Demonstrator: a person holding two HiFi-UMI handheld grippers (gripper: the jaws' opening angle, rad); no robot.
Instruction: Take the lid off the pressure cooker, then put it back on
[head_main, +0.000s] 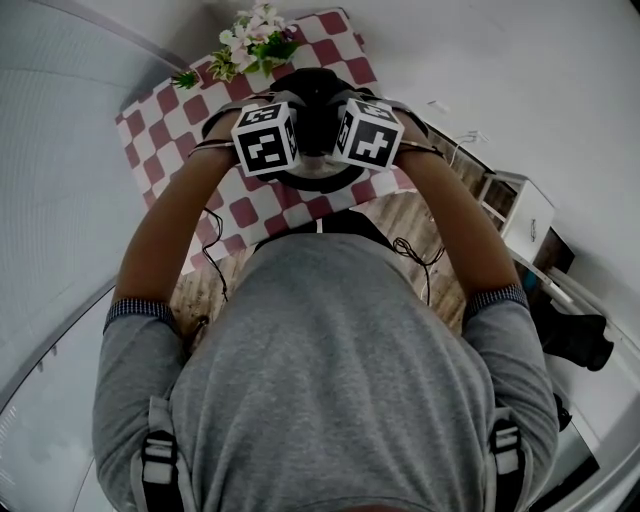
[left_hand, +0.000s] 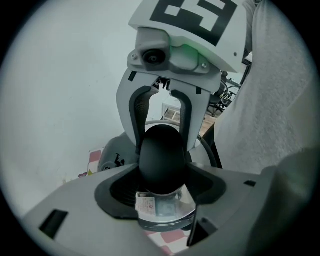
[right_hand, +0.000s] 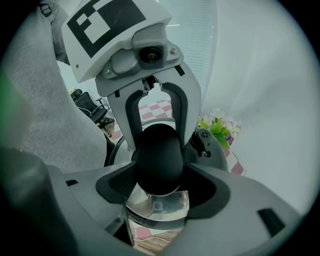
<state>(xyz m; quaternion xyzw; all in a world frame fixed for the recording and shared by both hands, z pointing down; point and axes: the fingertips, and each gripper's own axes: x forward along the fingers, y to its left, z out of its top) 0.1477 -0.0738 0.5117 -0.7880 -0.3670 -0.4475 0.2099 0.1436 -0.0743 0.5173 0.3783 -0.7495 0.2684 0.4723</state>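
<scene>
The pressure cooker stands on a red-and-white checked tablecloth (head_main: 160, 125). Its lid rim (head_main: 322, 184) shows below the two marker cubes. The steel lid (left_hand: 162, 212) (right_hand: 157, 207) carries a black rounded knob (head_main: 318, 105) (left_hand: 160, 160) (right_hand: 159, 157). My left gripper (head_main: 297, 150) (left_hand: 162, 182) and right gripper (head_main: 345, 148) (right_hand: 160, 185) face each other over the lid. Each gripper points steeply down with the knob between its jaws. The jaws of both stand wide and close beside the knob, and I see no pad pressing on it. The knob hides the pad faces.
A pot of white flowers (head_main: 255, 40) (right_hand: 220, 127) stands at the table's far edge behind the cooker. A grey fitting (right_hand: 205, 142) (left_hand: 112, 157) sits on the lid's side. A white cabinet (head_main: 520, 210), cables (head_main: 415, 255) and a black chair (head_main: 580, 340) are to the right.
</scene>
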